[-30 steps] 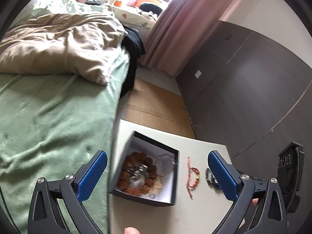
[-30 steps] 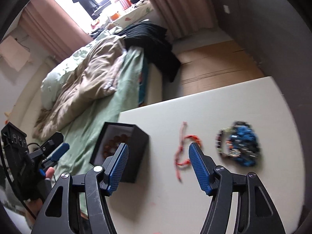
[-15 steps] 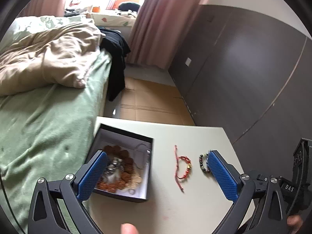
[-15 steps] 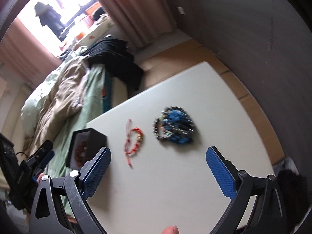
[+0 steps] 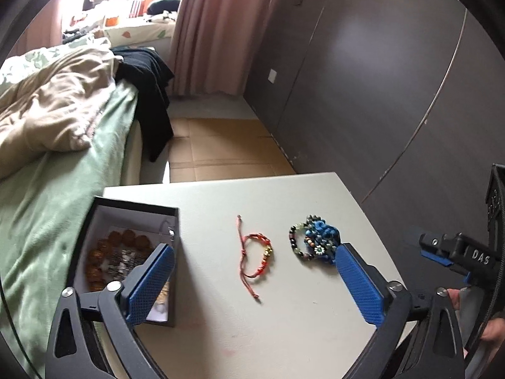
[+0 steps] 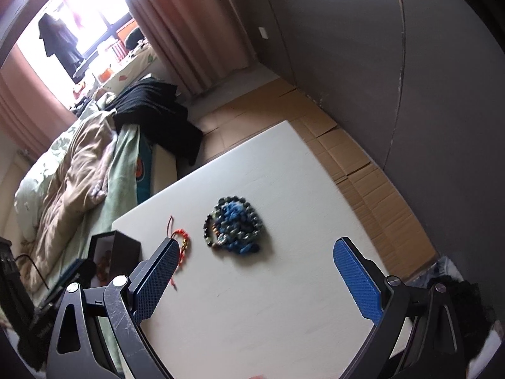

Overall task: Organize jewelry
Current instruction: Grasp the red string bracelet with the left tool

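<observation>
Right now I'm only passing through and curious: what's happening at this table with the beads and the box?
A person holds a tool in each hand over a pale table, sorting jewelry. The left tool and the right tool are both open and empty; the right one's jaws have just been opening. A red cord bracelet and a blue beaded bunch lie loose on the table. A black box at the bed-side edge already holds brown beads and other pieces. Nothing is gripped yet.

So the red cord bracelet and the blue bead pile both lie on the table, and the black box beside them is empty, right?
Not quite: the black box is not empty. The left wrist view shows brown beads and other jewelry inside. The red cord bracelet and blue bead pile do lie on the table.
</observation>
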`<action>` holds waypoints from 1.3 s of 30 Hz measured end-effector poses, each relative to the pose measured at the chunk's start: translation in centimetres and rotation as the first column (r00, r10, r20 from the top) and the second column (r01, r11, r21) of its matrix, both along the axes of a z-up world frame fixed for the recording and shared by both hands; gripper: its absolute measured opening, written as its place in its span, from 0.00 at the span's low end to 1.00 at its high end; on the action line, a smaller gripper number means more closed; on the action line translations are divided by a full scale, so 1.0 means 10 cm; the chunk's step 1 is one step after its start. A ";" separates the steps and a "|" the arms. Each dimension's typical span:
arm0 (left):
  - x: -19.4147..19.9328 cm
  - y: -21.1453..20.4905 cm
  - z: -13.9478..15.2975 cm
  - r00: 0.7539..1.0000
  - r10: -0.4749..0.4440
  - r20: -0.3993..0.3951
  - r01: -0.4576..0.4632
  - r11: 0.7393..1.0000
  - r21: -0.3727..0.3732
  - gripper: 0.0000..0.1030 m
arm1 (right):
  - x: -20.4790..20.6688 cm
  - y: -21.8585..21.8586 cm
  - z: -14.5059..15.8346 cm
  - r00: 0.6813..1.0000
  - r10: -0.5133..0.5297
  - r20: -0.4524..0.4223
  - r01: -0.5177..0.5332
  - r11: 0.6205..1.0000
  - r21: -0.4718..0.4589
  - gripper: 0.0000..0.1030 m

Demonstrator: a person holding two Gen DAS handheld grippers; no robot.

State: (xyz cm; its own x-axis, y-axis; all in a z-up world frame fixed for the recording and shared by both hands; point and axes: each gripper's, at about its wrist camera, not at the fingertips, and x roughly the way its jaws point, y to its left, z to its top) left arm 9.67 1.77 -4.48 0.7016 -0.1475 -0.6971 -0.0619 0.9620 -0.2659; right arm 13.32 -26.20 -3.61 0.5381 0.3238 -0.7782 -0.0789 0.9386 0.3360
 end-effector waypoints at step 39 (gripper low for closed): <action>0.75 -0.53 -0.88 0.967 -0.136 -0.215 0.173 0.971 0.165 0.19 | 0.50 -0.22 -0.33 0.985 -0.046 -0.168 0.060 0.995 0.083 1.00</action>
